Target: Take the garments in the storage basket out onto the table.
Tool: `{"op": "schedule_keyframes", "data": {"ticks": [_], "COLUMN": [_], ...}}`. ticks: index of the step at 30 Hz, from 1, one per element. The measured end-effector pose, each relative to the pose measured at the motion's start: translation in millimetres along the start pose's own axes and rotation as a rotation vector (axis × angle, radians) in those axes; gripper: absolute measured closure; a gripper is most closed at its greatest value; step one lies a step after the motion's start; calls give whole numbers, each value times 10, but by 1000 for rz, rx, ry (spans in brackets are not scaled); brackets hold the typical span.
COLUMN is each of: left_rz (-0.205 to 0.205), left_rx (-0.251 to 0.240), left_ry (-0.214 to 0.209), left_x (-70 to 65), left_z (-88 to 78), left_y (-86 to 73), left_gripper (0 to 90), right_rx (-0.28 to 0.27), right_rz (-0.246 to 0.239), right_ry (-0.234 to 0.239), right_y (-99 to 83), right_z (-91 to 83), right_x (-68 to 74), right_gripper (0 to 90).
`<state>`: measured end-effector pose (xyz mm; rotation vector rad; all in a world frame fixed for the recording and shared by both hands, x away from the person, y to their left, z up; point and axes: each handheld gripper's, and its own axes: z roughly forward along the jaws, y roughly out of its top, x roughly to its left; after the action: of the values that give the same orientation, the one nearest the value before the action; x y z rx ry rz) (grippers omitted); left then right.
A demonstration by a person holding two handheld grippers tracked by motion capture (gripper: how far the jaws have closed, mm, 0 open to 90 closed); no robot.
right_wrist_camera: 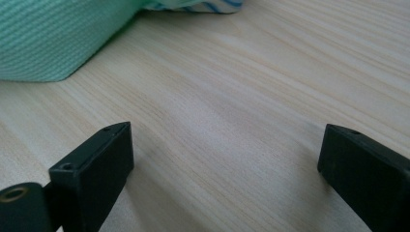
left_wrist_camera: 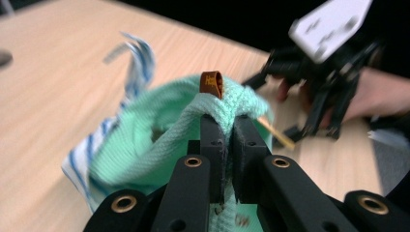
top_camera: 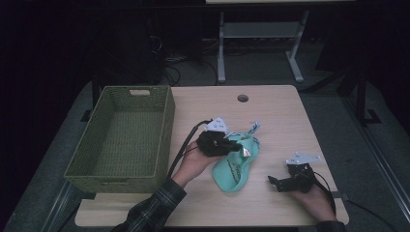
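One green wicker basket (top_camera: 121,140), mint cloth (top_camera: 237,169) pinched by left gripper (top_camera: 239,147) alongside

Left gripper (top_camera: 240,147) clamped, right gripper (top_camera: 271,181) agape

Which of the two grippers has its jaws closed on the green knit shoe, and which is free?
The left gripper is clamped on the mint-green knit shoe, at its heel edge by the brown pull tab. The right gripper rests beside it with jaws wide apart over bare table.

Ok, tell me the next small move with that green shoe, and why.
Probably carry the shoe left toward the basket: the left gripper is already shut on its heel edge, the basket stands right beside it, and the right gripper rests open on the table, holding nothing.
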<state>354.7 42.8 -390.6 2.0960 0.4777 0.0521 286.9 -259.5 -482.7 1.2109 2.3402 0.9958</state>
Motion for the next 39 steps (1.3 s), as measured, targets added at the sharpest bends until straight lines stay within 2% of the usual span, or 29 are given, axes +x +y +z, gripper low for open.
{"op": "schedule_keyframes", "data": {"ticks": [3,8,12,15,16,17,19,22,23,24,25,26,29,33,39], "left_rz": [-8,-21,-1,-8,2,-11,-1,18,12,20,34,33,37,43,43], "left_rx": [57,121,179,196,214,212,233,263,253,250,253,245,231,218,218], "left_ry": [13,19,24,23,20,20,23,36,41,48,60,69,79,98,132], "left_x": [16,30,14,2,7,-3,-10,-22,-33,-37,-38,-48,-65,-92,-135], "left_z": [89,202,282,344,358,387,431,475,477,465,440,419,330,179,-16], "left_y": [-117,-247,-323,-370,-382,-400,-429,-453,-451,-439,-422,-409,-385,-397,-502], "left_gripper": [843,838,822,819,815,815,805,752,732,698,607,607,506,463,457], "right_rx": [0,0,0,0,0,0,1,-1,0,-1,-1,-2,-1,-1,-2], "right_rz": [0,0,0,1,1,1,-2,0,0,0,1,1,2,3,6], "right_ry": [0,0,0,0,0,0,-1,-1,-1,-1,0,0,0,-4,-6], "right_y": [0,0,0,0,0,0,0,0,0,0,0,0,0,-3,-4], "right_z": [0,0,0,0,0,0,0,1,0,0,-1,0,-1,-2,-3], "right_x": [0,0,0,1,1,0,-1,0,0,0,1,2,2,5,6], "right_gripper": [54,54,54,54,54,53,54,55,55,57,57,56,56,57,57]}}
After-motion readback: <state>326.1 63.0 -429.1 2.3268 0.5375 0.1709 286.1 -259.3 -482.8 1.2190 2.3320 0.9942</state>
